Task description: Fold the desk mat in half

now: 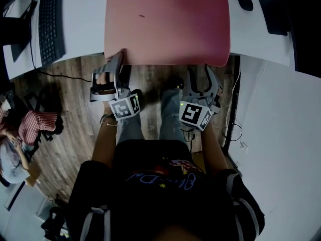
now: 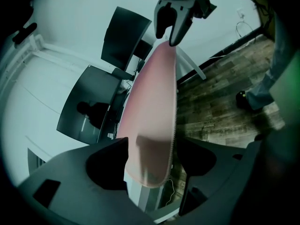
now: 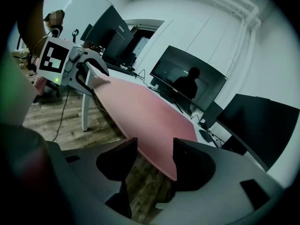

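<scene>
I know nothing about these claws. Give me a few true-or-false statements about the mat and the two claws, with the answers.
1. The mat is pink. True.
2. The mat is already folded in half. False: it lies unfolded on the desk, with its near edge hanging over.
3. A corner of the mat sits between the jaws of the left claw. True.
4. The right claw is clamped shut on the mat. False: its jaws stand apart, with a mat corner between them.
5. The keyboard lies on the mat. False: it lies on the desk, left of the mat.
</scene>
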`<state>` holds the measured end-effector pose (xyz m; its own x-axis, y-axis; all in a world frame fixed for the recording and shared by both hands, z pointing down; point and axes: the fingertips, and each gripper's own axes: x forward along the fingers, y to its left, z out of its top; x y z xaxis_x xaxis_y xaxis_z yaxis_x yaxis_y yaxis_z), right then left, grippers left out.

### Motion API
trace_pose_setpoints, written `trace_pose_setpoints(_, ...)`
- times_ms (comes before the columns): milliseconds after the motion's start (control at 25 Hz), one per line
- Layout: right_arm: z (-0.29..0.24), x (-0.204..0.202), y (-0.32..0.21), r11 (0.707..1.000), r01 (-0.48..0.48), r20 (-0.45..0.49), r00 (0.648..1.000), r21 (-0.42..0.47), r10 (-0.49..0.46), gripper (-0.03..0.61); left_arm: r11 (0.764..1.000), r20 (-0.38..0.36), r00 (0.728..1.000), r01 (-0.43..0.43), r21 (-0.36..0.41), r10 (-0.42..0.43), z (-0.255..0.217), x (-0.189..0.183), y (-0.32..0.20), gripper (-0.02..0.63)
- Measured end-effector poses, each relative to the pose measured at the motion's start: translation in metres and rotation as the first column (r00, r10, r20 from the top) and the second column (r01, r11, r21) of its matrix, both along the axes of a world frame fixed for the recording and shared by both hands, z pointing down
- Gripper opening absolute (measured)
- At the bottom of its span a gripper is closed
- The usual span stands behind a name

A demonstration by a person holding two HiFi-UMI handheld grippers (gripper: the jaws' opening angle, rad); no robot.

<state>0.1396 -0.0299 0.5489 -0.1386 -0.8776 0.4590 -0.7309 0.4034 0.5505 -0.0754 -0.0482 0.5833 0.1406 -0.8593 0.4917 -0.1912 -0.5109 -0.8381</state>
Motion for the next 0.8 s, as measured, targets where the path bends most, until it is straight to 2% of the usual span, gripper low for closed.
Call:
trace_pose_setpoints(80, 0.002, 0.001, -0.001, 1.0, -0.016, 0.035, 0.999, -0.015, 0.017, 0.204, 1.0, 0.016, 1.0, -0.009, -0.004, 0.01, -0.005, -0.001, 0.001, 0.297)
trace_pose_setpoints(160, 0.002, 0.004, 0.002, 0.999, -0.031, 0.047, 0.998, -0.031, 0.033, 0.204, 0.999, 0.035, 0.999, -0.035, -0.014, 0.036, -0.012, -0.002, 0.008, 0.152)
trace_pose_setpoints(320, -0.003, 0.015, 0.009, 0.998, -0.042, 0.039, 0.998, -0.056, 0.044, 0.204, 0.998, -0.016, 0.998, -0.062, -0.032, 0.061, -0.029, 0.002, 0.021, 0.02)
trace_pose_setpoints(480, -0.006, 0.015, 0.01, 0.999, 0.004, 0.016, 1.0, -0.054, -0.003, 0.215, 0.998, -0.031, 0.998, -0.054, -0.043, 0.052, -0.05, 0.002, 0.006, 0.017)
trace_pose_setpoints(640, -0.007, 0.019, 0.009, 0.997, 0.063, -0.056, 0.996, -0.051, -0.066, 0.229, 0.996, -0.1, 0.995, 0.007, -0.089, -0.015, -0.069, 0.005, -0.005, 0.017)
trace_pose_setpoints(800, -0.013, 0.023, -0.005, 0.994, 0.107, -0.091, 0.99, -0.002, -0.107, 0.23, 0.991, -0.115, 0.991, 0.06, -0.123, -0.074, -0.084, 0.008, -0.018, 0.017)
